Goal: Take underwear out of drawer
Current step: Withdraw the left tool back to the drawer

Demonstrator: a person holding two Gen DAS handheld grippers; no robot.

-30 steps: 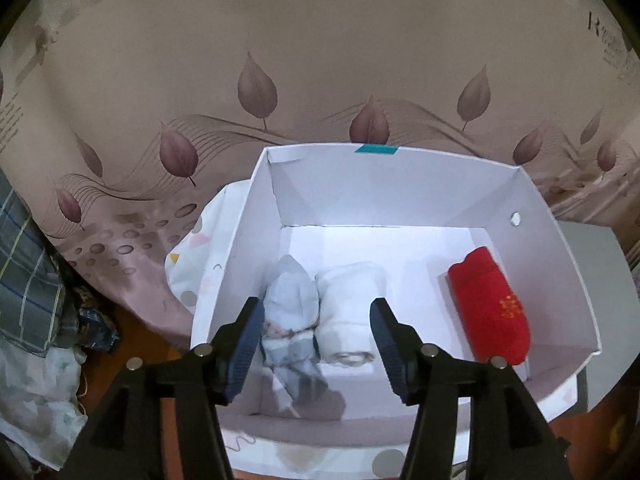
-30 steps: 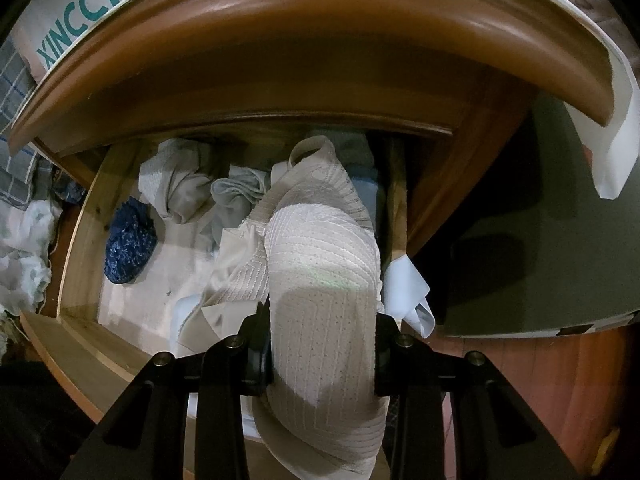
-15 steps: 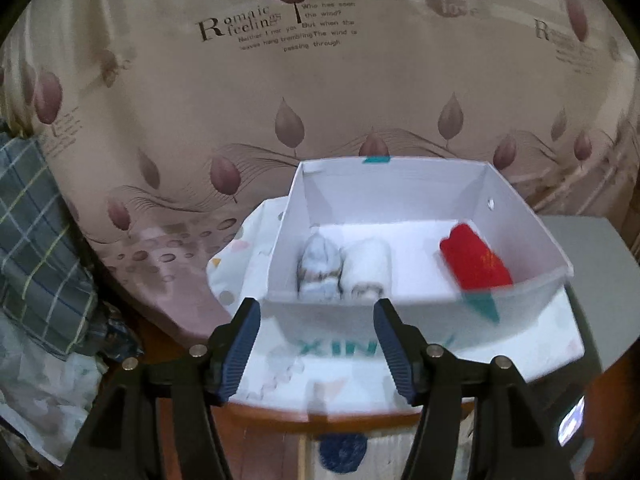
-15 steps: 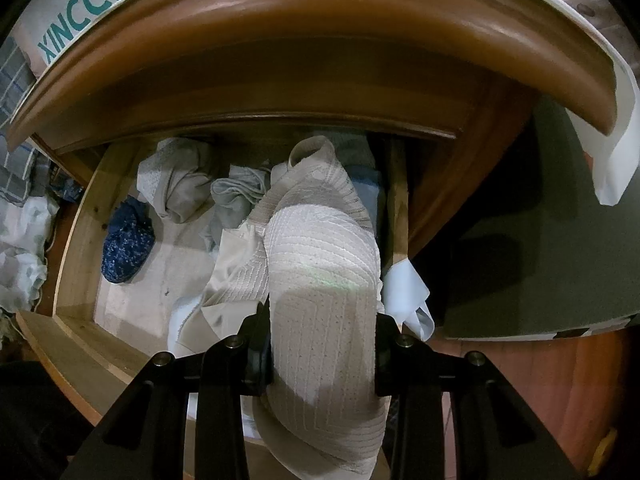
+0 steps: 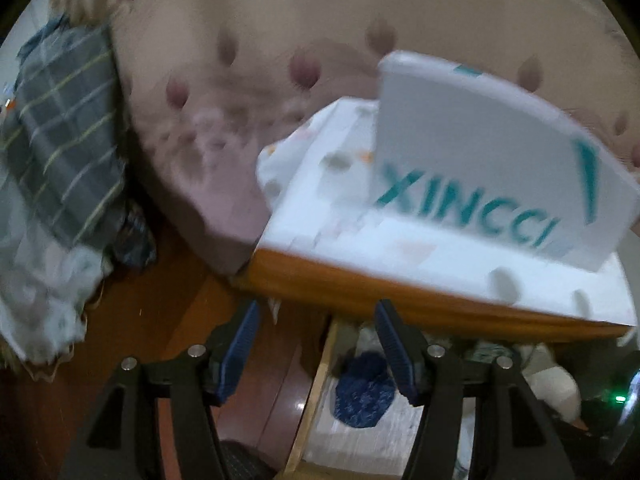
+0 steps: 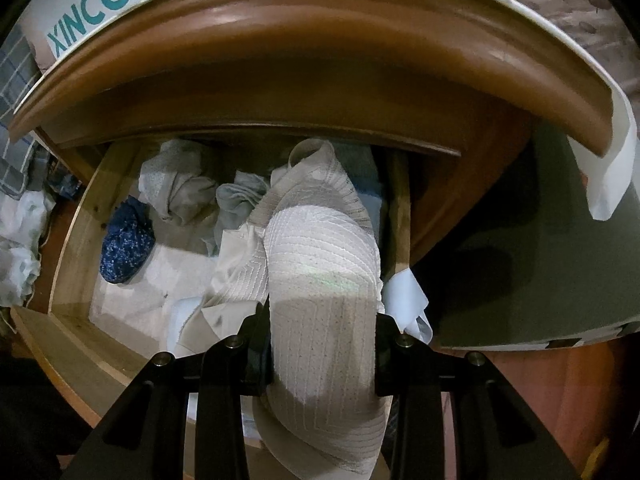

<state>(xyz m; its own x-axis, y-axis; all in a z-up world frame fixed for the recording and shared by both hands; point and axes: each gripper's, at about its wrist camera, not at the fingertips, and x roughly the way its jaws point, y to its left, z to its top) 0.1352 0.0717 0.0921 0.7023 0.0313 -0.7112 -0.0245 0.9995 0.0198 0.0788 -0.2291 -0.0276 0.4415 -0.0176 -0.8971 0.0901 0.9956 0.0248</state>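
The left gripper [image 5: 314, 354] (empty, jaws apart) has swung away from the shoe box [image 5: 476, 168] down toward the drawer [image 6: 68, 280]; the right gripper [image 6: 322, 354] stays clamped on white underwear [image 6: 324, 280], not yet lifted out.

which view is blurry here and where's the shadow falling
Left wrist view: smeared by motion blur, the XINCCI shoe box lettering streaked, only the left gripper crisp. Right wrist view: sharp, with a hard shadow edge across the white ribbed underwear near the right gripper; fisheye bows the wooden tabletop edge.

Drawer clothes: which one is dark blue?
The speckled bundle by the drawer's left wall; the other pieces are pale grey or cream.
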